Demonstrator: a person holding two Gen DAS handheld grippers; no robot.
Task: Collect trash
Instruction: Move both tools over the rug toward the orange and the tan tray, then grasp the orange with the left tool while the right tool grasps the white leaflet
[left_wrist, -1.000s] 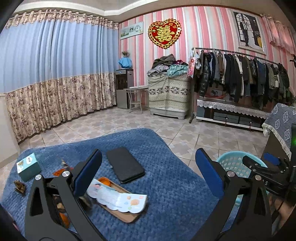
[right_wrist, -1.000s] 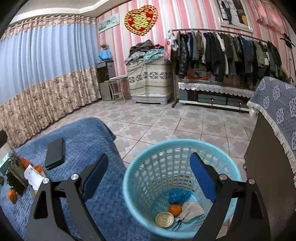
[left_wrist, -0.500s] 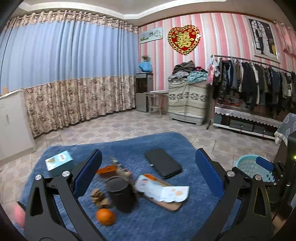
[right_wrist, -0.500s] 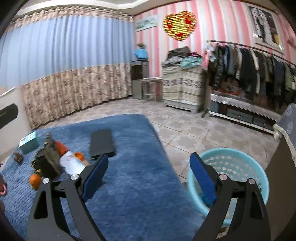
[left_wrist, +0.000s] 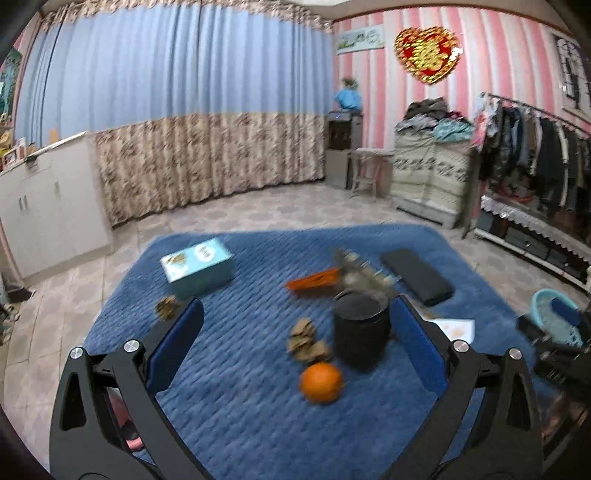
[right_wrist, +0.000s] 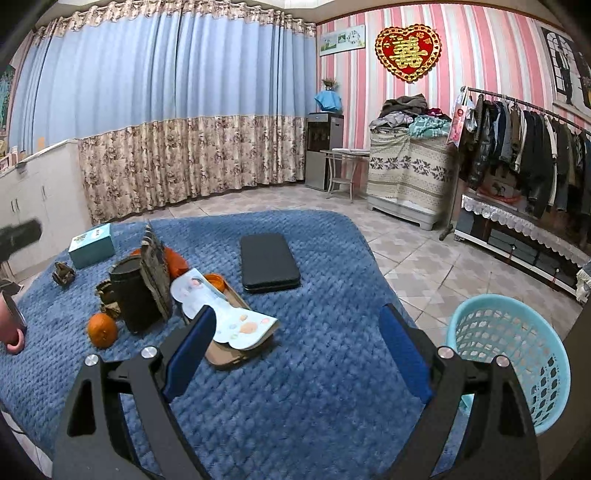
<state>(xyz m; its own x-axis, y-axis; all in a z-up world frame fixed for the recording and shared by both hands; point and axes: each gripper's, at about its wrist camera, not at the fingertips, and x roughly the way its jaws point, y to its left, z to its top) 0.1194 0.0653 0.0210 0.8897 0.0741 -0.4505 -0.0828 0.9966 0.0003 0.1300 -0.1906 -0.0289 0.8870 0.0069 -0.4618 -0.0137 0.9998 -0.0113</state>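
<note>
Trash lies on a blue quilted table (right_wrist: 332, 369): an orange (left_wrist: 320, 382) (right_wrist: 102, 329), crumpled brown scraps (left_wrist: 306, 341), another scrap (left_wrist: 166, 306) (right_wrist: 63, 273) and an orange wrapper (left_wrist: 314, 282). A black cup (left_wrist: 362, 328) (right_wrist: 135, 295) stands among them. My left gripper (left_wrist: 295, 347) is open above the table's near side, and the orange and scraps lie ahead of its fingers. My right gripper (right_wrist: 297, 332) is open and empty, over the table near a wooden tray with a paper leaflet (right_wrist: 229, 317). The light-blue basket (right_wrist: 517, 354) (left_wrist: 550, 317) stands on the floor at the right.
A teal box (left_wrist: 197, 266) (right_wrist: 92, 245) and a flat black case (left_wrist: 415, 275) (right_wrist: 267, 262) also lie on the table. A person's hand (right_wrist: 13, 325) shows at the left edge. Tiled floor, curtains, a white cabinet (left_wrist: 44, 206) and a clothes rack (right_wrist: 524, 155) surround the table.
Both grippers swung left. The right one left its place over the basket and now faces the table. The left one moved from the black case to the orange and scraps. Both stayed open.
</note>
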